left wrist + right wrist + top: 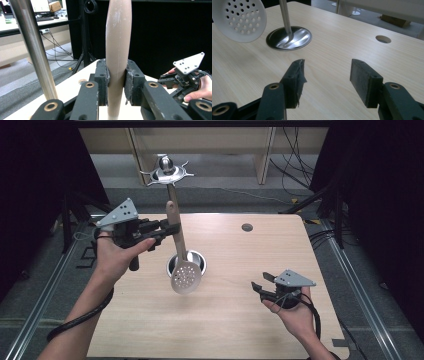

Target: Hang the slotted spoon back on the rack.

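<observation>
Nearest you, your right gripper (265, 287) rests low over the table (240, 330) toward its right edge, jaws spread apart with nothing between them; in the right gripper view both pads (364, 80) stand clear of the bare wood, and one carries a torn bit of lining. Farther in, toward the left edge, your left gripper (165, 231) is clamped on the handle of the skimmer (186, 276), and the left gripper view shows the handle (117, 50) squeezed upright between the two pads. The skimmer hangs in the air, its perforated head down and just on your side of the holder (186, 262), a steel cup set near the middle of the table, with a metal rod (170, 195) rising out of it toward the far edge. By my reading you are in the carrying step: the skimmer is lifted, and whether it is leaving the holder or heading for it I cannot tell. If it goes in, you need the head brought over the rim, kept clear of the rod, then lowered before the clamp lets go. Your right gripper can steady the holder if it tips.
</observation>
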Available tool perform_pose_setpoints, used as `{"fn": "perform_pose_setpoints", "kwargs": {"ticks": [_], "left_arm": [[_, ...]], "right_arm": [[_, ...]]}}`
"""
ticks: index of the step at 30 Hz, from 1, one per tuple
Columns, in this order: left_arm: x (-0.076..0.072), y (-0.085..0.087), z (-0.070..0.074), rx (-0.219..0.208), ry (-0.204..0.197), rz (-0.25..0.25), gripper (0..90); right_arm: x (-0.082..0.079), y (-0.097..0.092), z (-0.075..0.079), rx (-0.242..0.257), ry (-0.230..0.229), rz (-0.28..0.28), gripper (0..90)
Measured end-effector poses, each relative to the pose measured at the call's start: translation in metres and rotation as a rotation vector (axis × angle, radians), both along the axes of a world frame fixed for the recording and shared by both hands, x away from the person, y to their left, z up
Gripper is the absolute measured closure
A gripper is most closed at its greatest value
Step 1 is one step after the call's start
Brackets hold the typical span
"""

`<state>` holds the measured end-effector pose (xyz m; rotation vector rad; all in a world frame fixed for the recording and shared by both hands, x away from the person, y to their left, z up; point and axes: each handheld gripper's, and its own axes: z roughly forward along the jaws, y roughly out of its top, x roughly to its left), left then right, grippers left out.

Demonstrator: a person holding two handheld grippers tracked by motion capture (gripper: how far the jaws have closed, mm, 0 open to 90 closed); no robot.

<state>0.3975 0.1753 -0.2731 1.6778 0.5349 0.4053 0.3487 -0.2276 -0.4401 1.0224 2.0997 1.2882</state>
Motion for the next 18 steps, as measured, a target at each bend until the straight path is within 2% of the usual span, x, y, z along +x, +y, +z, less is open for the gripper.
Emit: {"fn": "perform_pose_setpoints", "kwargs": {"ticks": [2,3,5,8,12,14,18], "left_arm": [[0.001,-0.001,0.0,0.002,0.004,-0.003,73.7],[0.002,-0.002,0.001,0.001,0.006,-0.004,73.7],[0.004,-0.003,0.001,0.001,0.007,-0.01,73.7],[0.006,-0.004,0.002,0.003,0.011,-0.012,73.7],[0.009,-0.006,0.004,0.006,0.016,-0.016,73.7],[0.01,-0.006,0.004,0.008,0.018,-0.018,73.7],[0.013,-0.007,0.006,0.005,0.024,-0.023,73.7]], "right_arm": [[0.0,0.0,0.0,0.003,0.001,0.0,45.5],[0.002,0.0,-0.001,0.001,-0.026,0.002,45.6],[0.002,0.0,-0.002,0.004,-0.031,0.0,45.5],[0.002,-0.001,-0.001,-0.01,-0.015,0.008,45.5],[0.001,-0.001,0.0,-0.01,-0.016,0.008,45.4],[0.002,0.0,-0.002,0.004,-0.031,0.0,45.4],[0.002,-0.001,-0.001,-0.011,-0.01,0.013,45.3]]}}
